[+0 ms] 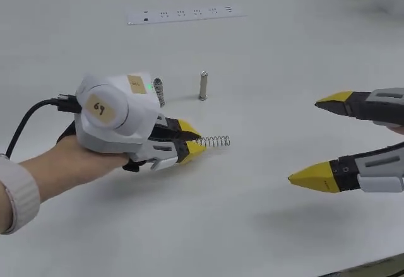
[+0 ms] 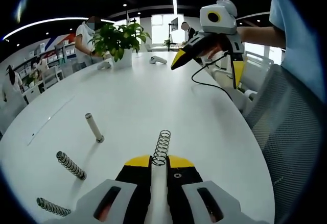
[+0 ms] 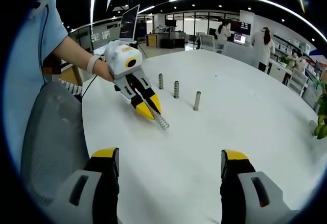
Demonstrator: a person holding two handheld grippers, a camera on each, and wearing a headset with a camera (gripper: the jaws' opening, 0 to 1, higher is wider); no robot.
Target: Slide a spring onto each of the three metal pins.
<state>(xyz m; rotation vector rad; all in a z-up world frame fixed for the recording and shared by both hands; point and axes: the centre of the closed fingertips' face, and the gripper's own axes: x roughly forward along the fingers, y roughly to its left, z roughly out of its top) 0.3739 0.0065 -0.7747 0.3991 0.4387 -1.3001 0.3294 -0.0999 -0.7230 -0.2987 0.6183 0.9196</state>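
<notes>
Left gripper (image 1: 193,141): jaws closed on the near end of a spring (image 1: 214,141). A hand (image 1: 85,163) holds it from below, and a dark cable (image 1: 25,122) leaves its rear.

Spring: juts forward from the yellow tips, well short of the pins. In the left gripper view the clamped end sinks between the jaws. We cannot tell whether the free end touches the tabletop (image 1: 252,226).

Bare pin (image 1: 203,86): upright on the tabletop, beyond the spring, apart from it.

Spring-wrapped pins (image 2: 70,165): the left gripper view gives us two, lying toward its lower left, the lower one cut by the rim. The right gripper view sets them upright in a row with the bare pin, behind the left gripper. In the head view we count one, half covered by the left gripper's white housing.

Right gripper (image 1: 312,139): jaws spread wide, nothing between them, well apart from the spring and pins. The head view's right edge cuts off its body.

Power strip (image 1: 186,14): flat at the far side of the tabletop. Its sockets are too small to read.

Plant (image 2: 120,40): on the far tabletop in the left gripper view. The head view catches a few leaves at its upper right corner.
</notes>
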